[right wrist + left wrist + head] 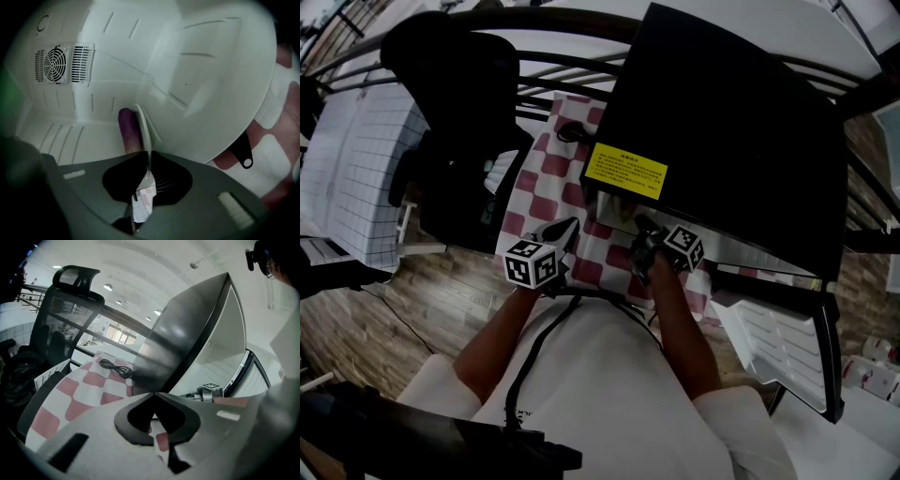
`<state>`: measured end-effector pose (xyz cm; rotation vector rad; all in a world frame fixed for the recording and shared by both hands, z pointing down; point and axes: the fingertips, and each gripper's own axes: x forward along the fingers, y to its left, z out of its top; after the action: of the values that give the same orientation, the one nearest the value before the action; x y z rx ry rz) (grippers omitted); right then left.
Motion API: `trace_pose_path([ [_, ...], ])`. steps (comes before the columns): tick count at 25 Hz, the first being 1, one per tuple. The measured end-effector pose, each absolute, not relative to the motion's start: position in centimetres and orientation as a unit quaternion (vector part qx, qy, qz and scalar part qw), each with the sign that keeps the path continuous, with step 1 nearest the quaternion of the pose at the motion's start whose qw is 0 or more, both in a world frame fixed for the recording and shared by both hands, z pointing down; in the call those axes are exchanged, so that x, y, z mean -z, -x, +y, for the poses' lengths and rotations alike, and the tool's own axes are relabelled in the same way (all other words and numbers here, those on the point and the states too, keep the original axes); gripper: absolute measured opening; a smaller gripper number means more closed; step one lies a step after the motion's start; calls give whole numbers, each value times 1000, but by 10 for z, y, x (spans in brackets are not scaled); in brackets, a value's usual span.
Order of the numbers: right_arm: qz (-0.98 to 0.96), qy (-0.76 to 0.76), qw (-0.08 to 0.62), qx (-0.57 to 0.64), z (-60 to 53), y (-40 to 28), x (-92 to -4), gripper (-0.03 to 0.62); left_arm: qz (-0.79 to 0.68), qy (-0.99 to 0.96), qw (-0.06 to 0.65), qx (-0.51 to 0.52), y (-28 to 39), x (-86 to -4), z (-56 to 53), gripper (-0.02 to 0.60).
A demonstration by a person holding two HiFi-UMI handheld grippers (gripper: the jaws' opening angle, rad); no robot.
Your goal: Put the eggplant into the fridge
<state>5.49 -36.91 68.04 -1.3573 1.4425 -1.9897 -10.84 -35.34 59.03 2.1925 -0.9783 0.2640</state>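
Red-and-white checked cloth covers the table where a black mini fridge stands, a yellow label on its top and its door swung open to the right, white lining showing. A black mesh office chair stands to the left, and a coiled black cable lies on the cloth beside the fridge. The left gripper hangs over the cloth in front of the fridge, jaws pressed together with nothing between them. The right gripper points into the open compartment, jaws likewise together. The eggplant lies on the white floor inside, below the rear fan, just beside a thin white rim; its near end is hidden behind the gripper.
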Motion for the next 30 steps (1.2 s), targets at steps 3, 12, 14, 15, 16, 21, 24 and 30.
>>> trace_pose_path([
  [3,506,480,160,698,-370,-56,-681,31,-378,-849,356,-101,108,-591,-354,5],
  [12,511,471,166,699,-373,-51,-677,102,-378,-847,360,-102,109,-593,-352,5],
  [14,514,466,170,700,-374,-50,-675,119,-378,-847,360,-101,108,-593,-352,5],
  [15,516,463,172,699,-375,-49,-674,129,-378,-847,359,-101,108,-593,-352,5],
  [16,519,461,174,699,-375,-48,-673,142,-379,-847,359,-100,109,-592,-352,5],
  [21,529,451,192,693,-381,-49,-666,228,-378,-847,361,-103,108,-594,-349,5],
  [24,529,446,199,694,-383,-48,-663,265,-379,-846,361,-105,109,-595,-348,5],
  [30,540,442,205,687,-386,-44,-652,372,-377,-847,360,-103,107,-593,-347,5],
])
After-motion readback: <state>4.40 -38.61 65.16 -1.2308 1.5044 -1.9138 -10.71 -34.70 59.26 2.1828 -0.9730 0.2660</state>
